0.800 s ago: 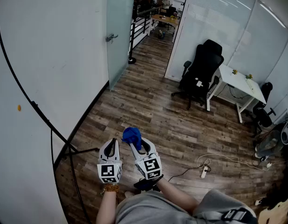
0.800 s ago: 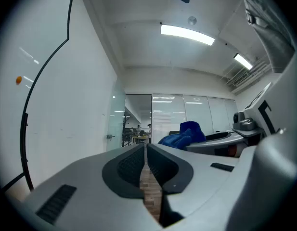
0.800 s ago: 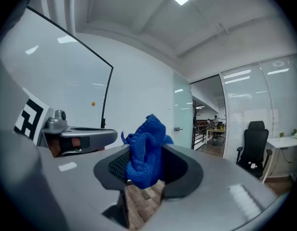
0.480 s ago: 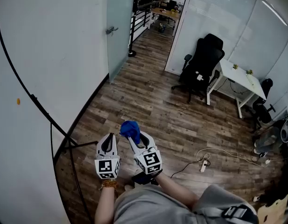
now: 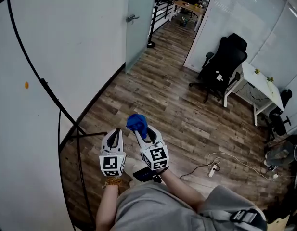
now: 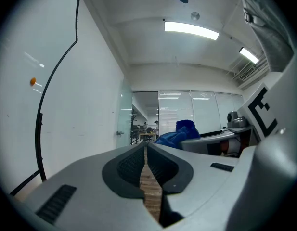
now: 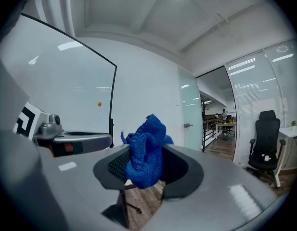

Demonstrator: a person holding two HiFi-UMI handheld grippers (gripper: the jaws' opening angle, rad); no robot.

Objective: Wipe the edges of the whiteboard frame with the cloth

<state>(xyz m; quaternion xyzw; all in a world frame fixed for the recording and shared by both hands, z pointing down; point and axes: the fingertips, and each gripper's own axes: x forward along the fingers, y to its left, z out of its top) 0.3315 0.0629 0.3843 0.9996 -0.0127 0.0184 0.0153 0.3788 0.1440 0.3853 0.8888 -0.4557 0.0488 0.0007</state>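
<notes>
While the right gripper clamps a crumpled blue knitted cloth above the brown wooden floor, the left gripper, jaws pressed together and empty, hangs just beside it, near the black-framed whiteboard.

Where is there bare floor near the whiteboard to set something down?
The wood floor is bare from the whiteboard stand across to the black office chair, and up toward the frosted glass door. It is crowded lower right, where a corded power strip lies, and past the chair by the white desk.
</notes>
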